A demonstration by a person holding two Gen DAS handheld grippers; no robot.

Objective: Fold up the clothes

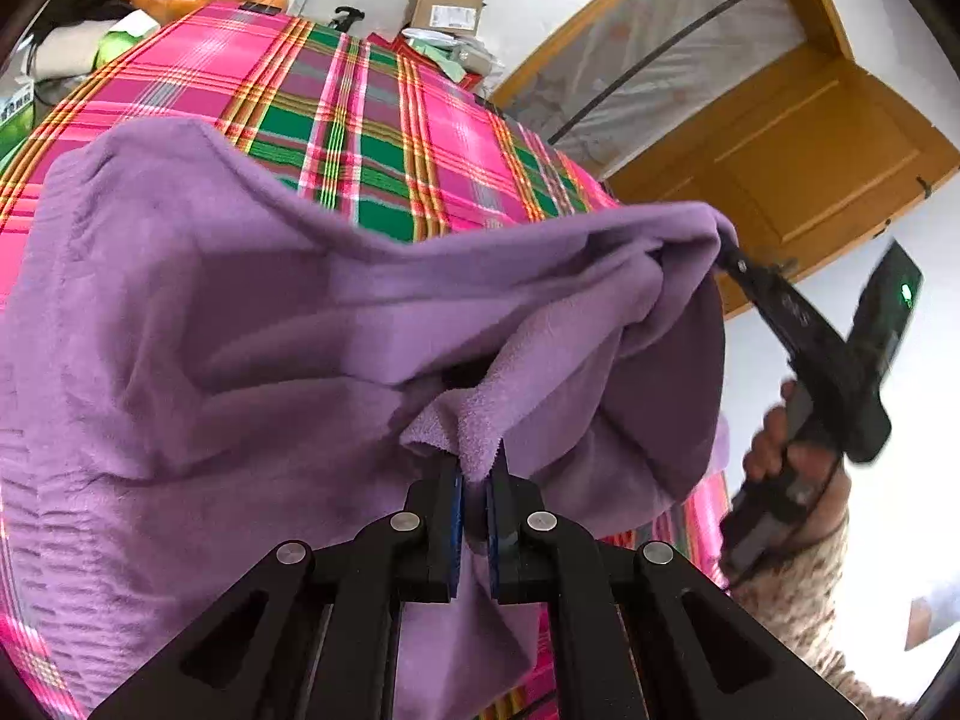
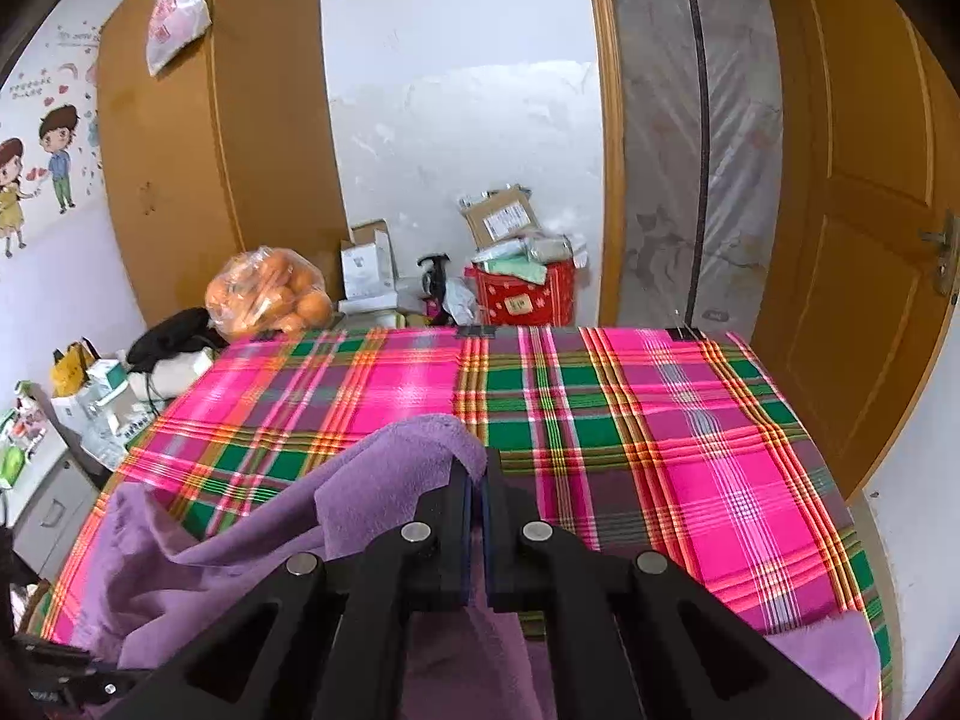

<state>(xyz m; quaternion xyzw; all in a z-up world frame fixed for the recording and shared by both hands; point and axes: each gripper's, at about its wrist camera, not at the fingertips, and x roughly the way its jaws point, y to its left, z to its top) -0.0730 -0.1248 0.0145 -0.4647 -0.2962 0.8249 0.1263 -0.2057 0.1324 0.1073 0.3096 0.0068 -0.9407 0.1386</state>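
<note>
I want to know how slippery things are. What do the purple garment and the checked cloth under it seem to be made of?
The purple garment looks like fleece or terry: matte, fuzzy nap, soft thick folds. The checked cloth looks like thin woven fabric, cotton or a blend: flat, smooth, with a slight sheen. Both are guesses from appearance.
</note>
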